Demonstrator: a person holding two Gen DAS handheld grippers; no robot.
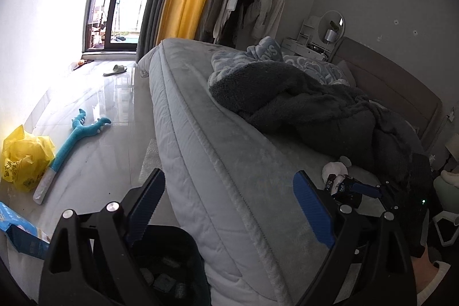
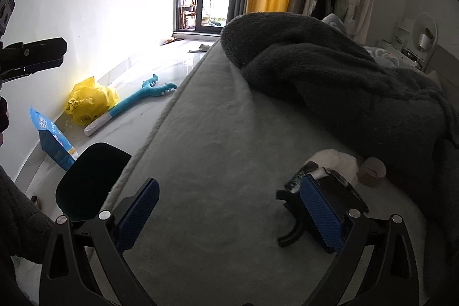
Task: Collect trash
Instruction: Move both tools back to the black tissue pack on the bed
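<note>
Right wrist view: right gripper (image 2: 229,215) spread wide over the bed (image 2: 218,139), empty; crumpled white tissue (image 2: 341,162) at 2 o'clock. Left gripper (image 1: 229,202) spread wide, empty, above black bin (image 1: 172,260).

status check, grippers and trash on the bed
Left gripper open, empty. Right gripper open, empty. White wad and tape roll on bed, beside dark blanket.

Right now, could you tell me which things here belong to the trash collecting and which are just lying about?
For the job: black bin, crumpled tissue, tape roll, dark wrapper.
Lying about: dinosaur toy, slipper, grey blanket, yellow bag.
</note>
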